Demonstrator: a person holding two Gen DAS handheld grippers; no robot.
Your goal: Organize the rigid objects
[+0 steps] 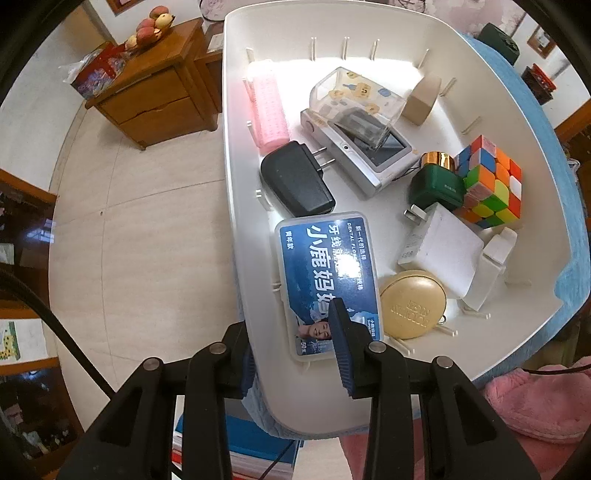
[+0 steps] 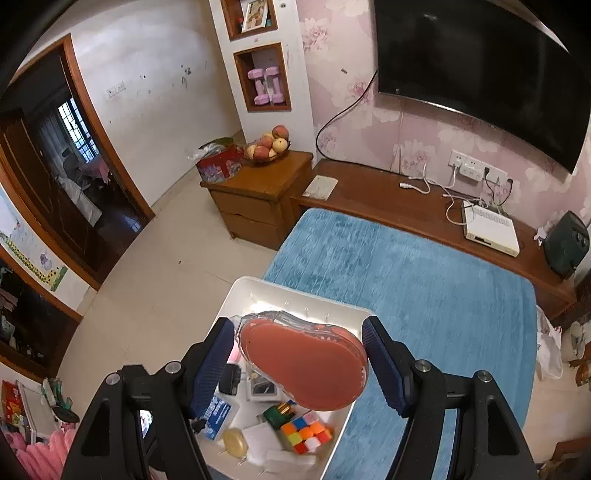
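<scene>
Right tongs (image 2: 299, 363) grip a pink case (image 2: 306, 365) above the white tray (image 2: 236, 295) on the blue-covered worktop (image 2: 424, 288); left tongs (image 1: 291, 354) gape, straddling the tray wall.

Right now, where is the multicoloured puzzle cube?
In the left wrist view the multicoloured puzzle cube sits at the right side of the white plastic tray, against the dark green gold-capped bottle, above the white charger.
</scene>
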